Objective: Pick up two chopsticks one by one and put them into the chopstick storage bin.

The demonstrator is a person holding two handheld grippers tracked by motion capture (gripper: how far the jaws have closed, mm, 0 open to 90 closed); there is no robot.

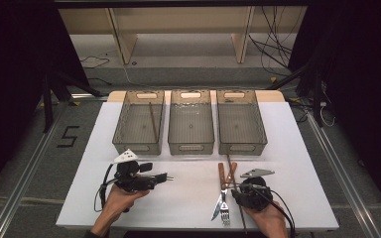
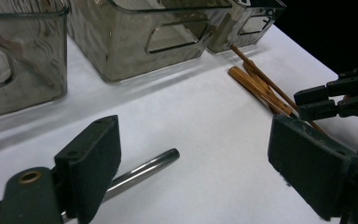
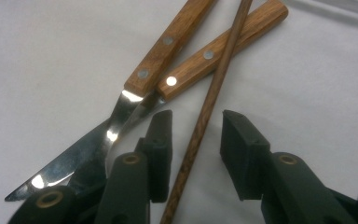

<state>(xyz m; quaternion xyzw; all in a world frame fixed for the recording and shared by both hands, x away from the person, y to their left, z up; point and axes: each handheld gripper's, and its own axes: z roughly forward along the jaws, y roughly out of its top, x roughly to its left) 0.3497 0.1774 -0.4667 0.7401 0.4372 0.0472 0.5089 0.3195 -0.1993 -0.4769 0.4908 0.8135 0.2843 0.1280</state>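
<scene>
Right gripper view looks straight down on a dark wooden chopstick point(image 3: 204, 116) lying between the right gripper's point(image 3: 195, 140) two black fingers point(image 3: 161, 140). These stand at a middling gap on either side of the stick, with bare worktop point(image 3: 51, 70) showing between stick and pads, so nothing is gripped yet. Just left of the stick lie a wooden-handled knife point(image 3: 121, 107) and a fork point(image 3: 214, 49) with a matching handle; the chopstick crosses over the fork's handle farther up.

From the high view, this cutlery sits near the front right of the white worktop point(image 1: 188, 198), in front of the right-hand of three clear bins point(image 1: 241, 129). The left bin point(image 1: 138, 129) already holds one chopstick point(image 1: 153, 121); the middle bin point(image 1: 191, 129) looks empty.

The step in hand seems to be the pick-up of the second chopstick, presumably for sorting into the left bin. The next move calls for closing squarely on the thin stick without catching the knife blade beside the left finger, then lifting it clear of the fork handle it lies across.

The left gripper point(image 1: 161, 177) hovers low over the front left of the worktop, its fingers point(image 2: 95, 163) wide apart and holding nothing.
</scene>
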